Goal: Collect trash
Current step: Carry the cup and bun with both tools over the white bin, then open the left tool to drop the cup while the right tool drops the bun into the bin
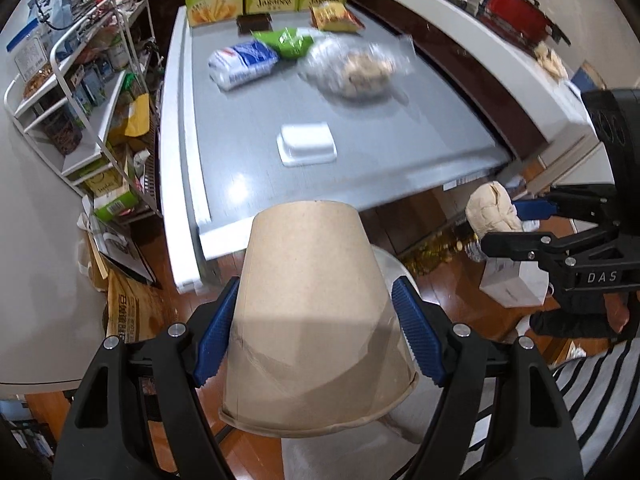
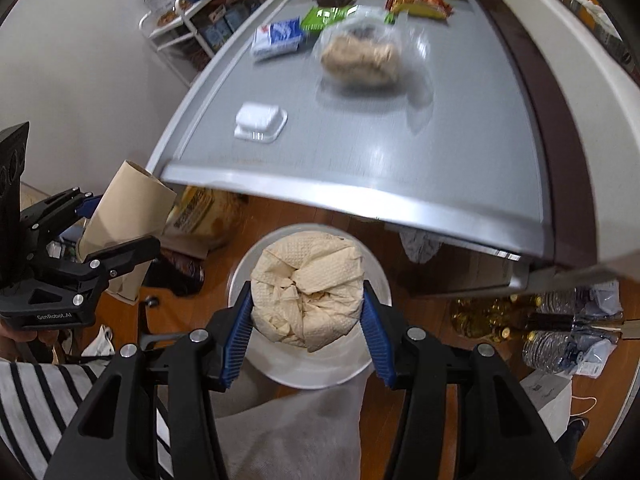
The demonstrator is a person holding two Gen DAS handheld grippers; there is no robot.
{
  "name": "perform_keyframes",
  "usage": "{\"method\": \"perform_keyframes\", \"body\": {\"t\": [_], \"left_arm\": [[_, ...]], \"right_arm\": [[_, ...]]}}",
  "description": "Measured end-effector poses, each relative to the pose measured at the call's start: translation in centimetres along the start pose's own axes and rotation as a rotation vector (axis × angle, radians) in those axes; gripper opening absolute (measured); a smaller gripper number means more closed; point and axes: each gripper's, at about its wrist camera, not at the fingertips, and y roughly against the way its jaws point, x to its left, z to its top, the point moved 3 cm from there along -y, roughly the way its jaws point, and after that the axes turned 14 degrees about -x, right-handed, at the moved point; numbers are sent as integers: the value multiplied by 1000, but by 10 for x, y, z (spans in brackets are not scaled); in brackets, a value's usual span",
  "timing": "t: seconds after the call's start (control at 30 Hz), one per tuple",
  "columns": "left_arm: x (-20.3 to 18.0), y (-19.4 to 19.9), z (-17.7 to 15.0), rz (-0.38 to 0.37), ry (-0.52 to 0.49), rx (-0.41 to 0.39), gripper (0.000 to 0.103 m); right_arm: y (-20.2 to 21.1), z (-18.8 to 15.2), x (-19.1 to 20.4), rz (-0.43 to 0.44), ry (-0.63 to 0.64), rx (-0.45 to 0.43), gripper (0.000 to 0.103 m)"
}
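Right gripper [image 2: 307, 330]: fingers closed part-way on the crumpled paper napkin [image 2: 306, 286], holding it directly above the white bin [image 2: 376, 280], apparently so it drops in cleanly.
Left gripper [image 1: 316, 328]: fingers pressed against both sides of the brown paper cup [image 1: 316, 312], base pointing away, held off the desk and near the bin, likely waiting its turn.
Napkin: beige, embossed, bunched into a ball.
Cup: plain kraft brown, rolled rim, slightly dented.
Desk [image 1: 400, 160]: grey top beyond both grippers; a white plastic tray [image 1: 307, 144] lies nearest, snack packets and a clear bag farther back.
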Motion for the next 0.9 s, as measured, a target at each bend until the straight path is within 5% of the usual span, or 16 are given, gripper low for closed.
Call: {"method": "perform_keyframes", "body": {"t": [0.9], "left_arm": [[-9,-66,-65,-14,-81,194,76]], "right_arm": [[-93,-50,1,-44,35,217,50]]}}
